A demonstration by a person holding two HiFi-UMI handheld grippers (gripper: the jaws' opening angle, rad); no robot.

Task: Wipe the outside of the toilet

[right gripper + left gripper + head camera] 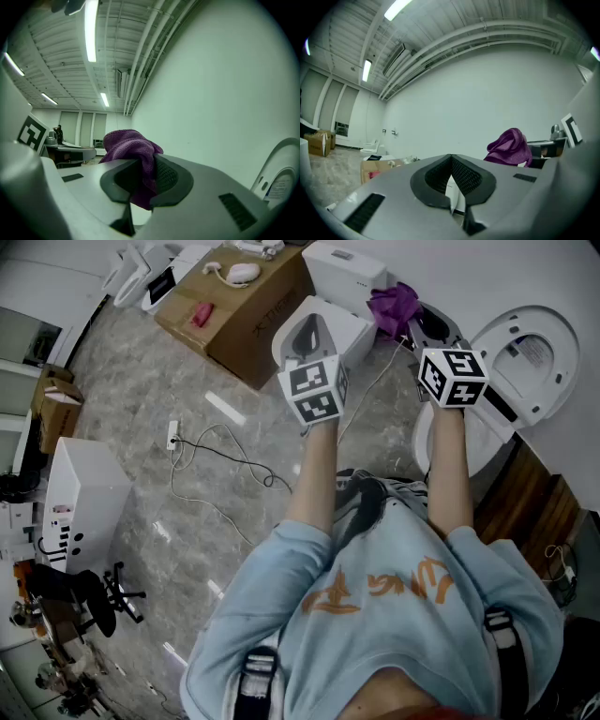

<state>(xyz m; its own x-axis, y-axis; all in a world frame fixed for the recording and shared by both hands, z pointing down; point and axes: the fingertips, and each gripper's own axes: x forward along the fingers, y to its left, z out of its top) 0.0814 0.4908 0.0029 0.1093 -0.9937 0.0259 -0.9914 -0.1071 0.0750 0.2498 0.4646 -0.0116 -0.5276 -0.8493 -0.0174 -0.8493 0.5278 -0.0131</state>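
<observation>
A white toilet stands at the right of the head view, lid raised, its bowl rim just beyond my right forearm. Both grippers are held up in the air in front of it. My right gripper is shut on a purple cloth that bunches above the jaws. The raised lid shows at the right gripper view's edge. My left gripper is shut with nothing held, its tips meeting. The cloth appears to its right in the left gripper view.
A cardboard box and a white tank sit beyond the grippers. A cable and power strip trail over the marble floor. A white cabinet stands at the left, wooden boards at the right by the wall.
</observation>
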